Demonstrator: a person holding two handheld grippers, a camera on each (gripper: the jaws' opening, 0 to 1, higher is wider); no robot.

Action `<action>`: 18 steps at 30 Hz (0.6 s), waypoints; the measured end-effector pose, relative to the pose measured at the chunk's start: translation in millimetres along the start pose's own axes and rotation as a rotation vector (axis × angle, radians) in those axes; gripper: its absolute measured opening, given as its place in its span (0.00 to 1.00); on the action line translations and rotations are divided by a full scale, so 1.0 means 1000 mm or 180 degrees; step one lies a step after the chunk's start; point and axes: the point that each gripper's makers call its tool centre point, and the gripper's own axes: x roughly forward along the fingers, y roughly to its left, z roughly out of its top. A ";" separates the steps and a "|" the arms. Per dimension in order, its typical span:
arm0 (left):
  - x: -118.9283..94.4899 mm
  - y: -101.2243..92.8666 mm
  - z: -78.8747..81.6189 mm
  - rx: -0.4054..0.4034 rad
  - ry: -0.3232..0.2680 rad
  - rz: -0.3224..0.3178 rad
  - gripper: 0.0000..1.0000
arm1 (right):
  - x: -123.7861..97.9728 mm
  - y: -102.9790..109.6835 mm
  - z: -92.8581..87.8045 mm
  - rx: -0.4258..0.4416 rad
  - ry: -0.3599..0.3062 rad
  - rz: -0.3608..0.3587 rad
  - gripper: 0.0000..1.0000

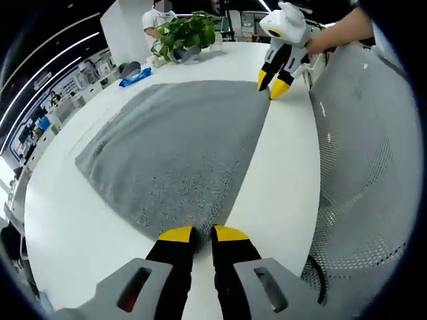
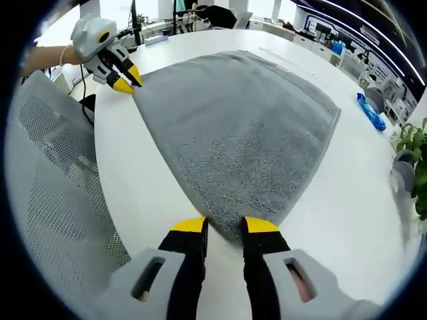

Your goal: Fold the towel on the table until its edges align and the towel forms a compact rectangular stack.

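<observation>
grey towel (image 1: 170, 150) lying flat on the white table (image 1: 80, 227), seen from two opposite corners of its near edge. left gripper view: the left claw (image 1: 203, 234) rises from the bottom, its yellow-tipped jaws a narrow gap apart, with the near corner of the towel running into that gap; whether the cloth is actually pinched cannot be told. the right claw (image 1: 274, 83) appears at upper right, held by a hand, its two yellow tips touching the far corner of the same towel edge. a mesh-backed chair (image 1: 363, 167) stands along the right side of the table. a potted plant (image 1: 187, 33), a blue object (image 1: 135, 78) and a grey object (image 1: 129, 68) sit near the far rim, apart from the towel. right gripper view: the right claw (image 2: 223, 226) has its jaws slightly spread, one on either side of the towel (image 2: 240, 127) corner, which lies between the tips. the left claw (image 2: 125, 81) meets the other corner at upper left. the chair (image 2: 57, 187) runs along the left; the blue object (image 2: 371, 111) and the plant (image 2: 415, 160) lie at right.
</observation>
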 end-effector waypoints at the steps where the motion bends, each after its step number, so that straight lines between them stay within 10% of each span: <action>1: 0.000 0.001 -0.001 0.0013 0.0020 0.0028 0.07 | 0.000 -0.001 -0.001 -0.0010 0.0004 -0.0005 0.17; 8: 0.004 0.007 -0.004 -0.0143 0.0035 0.0090 0.04 | -0.004 -0.013 -0.010 -0.0628 0.0056 -0.0171 0.02; 18: 0.002 0.009 -0.002 -0.0348 0.0211 0.0132 0.03 | -0.007 -0.014 -0.008 -0.0390 0.0165 -0.0284 0.00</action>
